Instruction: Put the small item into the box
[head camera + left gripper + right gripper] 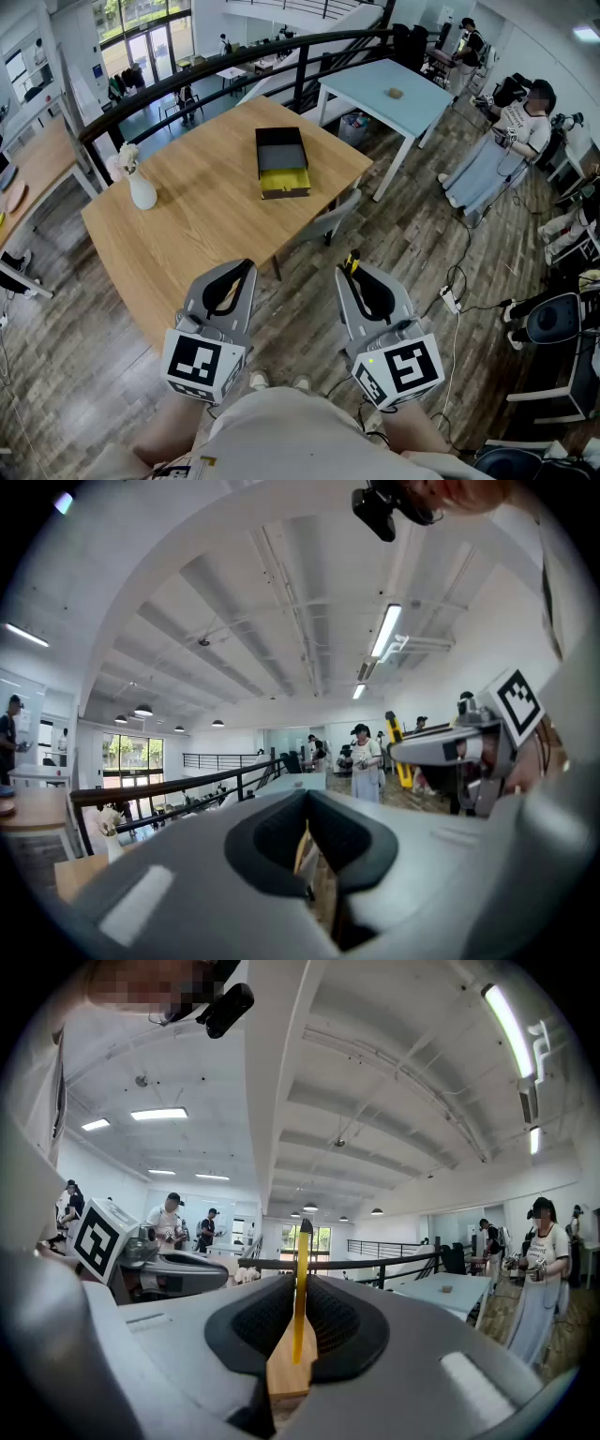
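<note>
A black box with a yellow part at its front (281, 161) lies on the far side of the wooden table (202, 220). Both grippers are held close to my body, well short of the box. My right gripper (352, 269) is shut on a thin yellow stick with a black tip (352, 260). In the right gripper view this stick (300, 1293) stands upright between the jaws of the right gripper (300, 1335). My left gripper (247, 265) has its jaws together with nothing seen between them. The left gripper view shows only a narrow slit at the left gripper (309, 841).
A white vase with flowers (141, 187) stands on the wooden table's left part. A grey chair (330, 221) sits at the table's near right edge. Beyond are a light blue table (389, 89), a black railing (234, 61), a standing person (502, 141) and floor cables (452, 298).
</note>
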`<state>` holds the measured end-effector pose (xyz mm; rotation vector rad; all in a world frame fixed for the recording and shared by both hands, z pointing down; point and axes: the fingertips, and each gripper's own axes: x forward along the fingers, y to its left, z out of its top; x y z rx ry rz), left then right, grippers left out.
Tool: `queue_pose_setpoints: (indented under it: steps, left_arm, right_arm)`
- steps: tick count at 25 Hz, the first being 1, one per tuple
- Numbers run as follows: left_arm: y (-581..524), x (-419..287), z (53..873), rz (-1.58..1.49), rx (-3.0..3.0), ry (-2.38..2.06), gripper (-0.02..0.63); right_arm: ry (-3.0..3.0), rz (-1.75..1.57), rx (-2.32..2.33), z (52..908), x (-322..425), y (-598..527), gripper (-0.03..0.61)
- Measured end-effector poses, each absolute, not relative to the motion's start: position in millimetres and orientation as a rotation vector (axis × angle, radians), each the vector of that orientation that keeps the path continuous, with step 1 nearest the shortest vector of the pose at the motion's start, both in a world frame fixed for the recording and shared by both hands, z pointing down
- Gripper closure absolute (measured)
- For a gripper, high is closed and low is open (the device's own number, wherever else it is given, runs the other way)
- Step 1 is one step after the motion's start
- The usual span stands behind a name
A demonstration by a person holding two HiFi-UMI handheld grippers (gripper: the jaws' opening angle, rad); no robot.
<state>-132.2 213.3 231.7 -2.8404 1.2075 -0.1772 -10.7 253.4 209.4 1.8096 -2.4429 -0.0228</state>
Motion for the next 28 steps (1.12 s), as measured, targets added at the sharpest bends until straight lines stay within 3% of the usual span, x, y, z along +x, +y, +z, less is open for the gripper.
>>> queue_pose_setpoints:
  steps: [28]
  left_arm:
    - [218, -93, 254, -0.276, -2.86, 1.195, 0.611]
  right_arm:
    - [-2.459, 0.087, 1.823, 235, 30, 257, 0.535]
